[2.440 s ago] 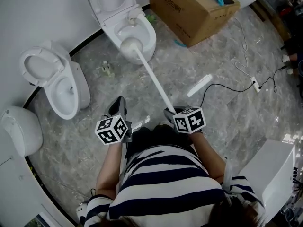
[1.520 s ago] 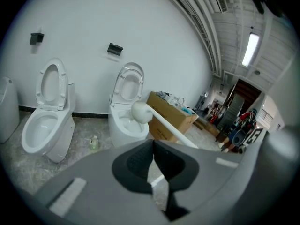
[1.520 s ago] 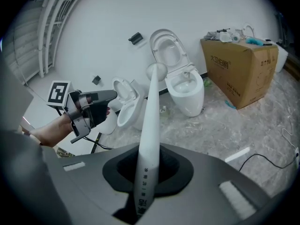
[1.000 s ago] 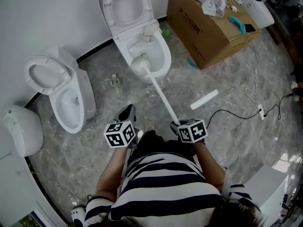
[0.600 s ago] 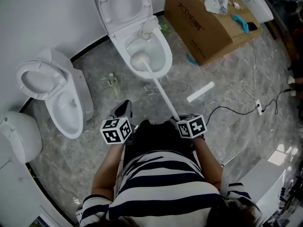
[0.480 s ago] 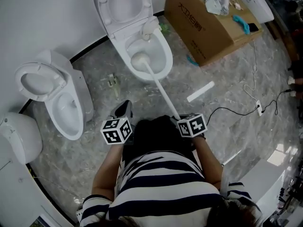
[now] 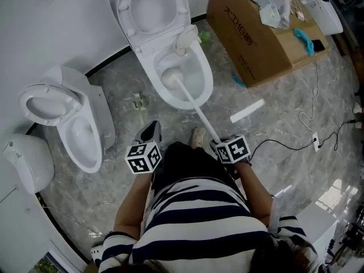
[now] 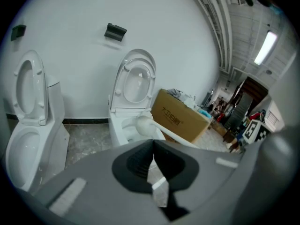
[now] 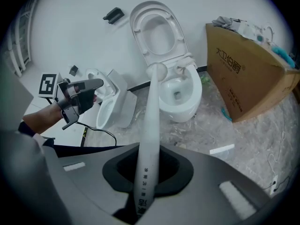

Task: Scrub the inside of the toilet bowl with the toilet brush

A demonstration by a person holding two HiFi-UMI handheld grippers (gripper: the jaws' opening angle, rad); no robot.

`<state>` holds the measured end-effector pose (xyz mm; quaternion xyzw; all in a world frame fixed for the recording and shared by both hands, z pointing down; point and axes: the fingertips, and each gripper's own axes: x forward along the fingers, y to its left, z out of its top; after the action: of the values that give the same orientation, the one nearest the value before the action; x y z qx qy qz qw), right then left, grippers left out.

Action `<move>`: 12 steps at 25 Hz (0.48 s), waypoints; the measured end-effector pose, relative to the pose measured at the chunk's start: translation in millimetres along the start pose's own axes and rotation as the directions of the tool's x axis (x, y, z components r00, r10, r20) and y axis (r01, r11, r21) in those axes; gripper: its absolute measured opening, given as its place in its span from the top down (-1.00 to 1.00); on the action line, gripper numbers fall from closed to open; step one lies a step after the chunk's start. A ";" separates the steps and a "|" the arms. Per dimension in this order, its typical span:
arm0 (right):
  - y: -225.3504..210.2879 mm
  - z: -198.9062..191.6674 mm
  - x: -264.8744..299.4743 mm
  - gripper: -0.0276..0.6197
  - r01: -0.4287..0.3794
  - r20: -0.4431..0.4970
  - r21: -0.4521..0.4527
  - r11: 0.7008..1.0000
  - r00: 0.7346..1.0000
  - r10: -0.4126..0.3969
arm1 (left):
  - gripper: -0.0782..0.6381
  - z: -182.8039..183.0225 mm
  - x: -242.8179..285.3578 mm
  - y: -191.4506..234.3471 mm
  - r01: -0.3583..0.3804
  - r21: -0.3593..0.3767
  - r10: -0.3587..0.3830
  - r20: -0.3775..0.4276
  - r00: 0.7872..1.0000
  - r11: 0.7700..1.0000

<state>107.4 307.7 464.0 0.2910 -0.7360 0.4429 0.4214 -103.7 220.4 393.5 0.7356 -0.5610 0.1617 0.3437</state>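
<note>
Your right gripper [image 7: 219, 145] clamps the smooth white toilet brush [image 7: 193, 104]; its rounded head, earlier at the rim, is now inside the glossy toilet bowl [image 7: 209, 79]. Your left gripper [image 7: 150, 132] has its jaws together.

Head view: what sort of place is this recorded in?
Probably a sanitary-ware showroom or test space, not a home bathroom: several toilets stand side by side along one wall, a cardboard box sits beside them, and loose cables trail over the marble-look floor.

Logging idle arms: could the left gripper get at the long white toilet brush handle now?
Probably yes: the left gripper hangs beside the long white toilet brush handle, which the right gripper holds, nothing apparent between them. Its jaws are shut and would need opening first.
</note>
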 end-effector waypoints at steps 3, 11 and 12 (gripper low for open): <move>-23.1 20.0 4.2 0.81 -0.006 -0.024 -0.017 1.000 1.000 0.006 | 0.78 11.2 24.3 1.8 -0.031 0.004 0.031 -0.004 1.000 1.000; -68.0 55.3 37.2 0.81 -0.024 -0.128 -0.063 0.998 0.992 0.016 | 0.78 19.4 74.9 3.9 -0.072 -0.022 0.071 -0.030 0.997 0.997; -71.3 59.6 42.7 0.81 -0.025 -0.141 -0.061 0.998 0.990 0.016 | 0.78 19.2 80.2 5.4 -0.074 -0.023 0.073 -0.039 0.997 0.997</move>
<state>122.6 220.7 515.4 0.2382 -0.7208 0.4432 0.4767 -86.1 149.2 431.6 0.7070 -0.5830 0.1811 0.3571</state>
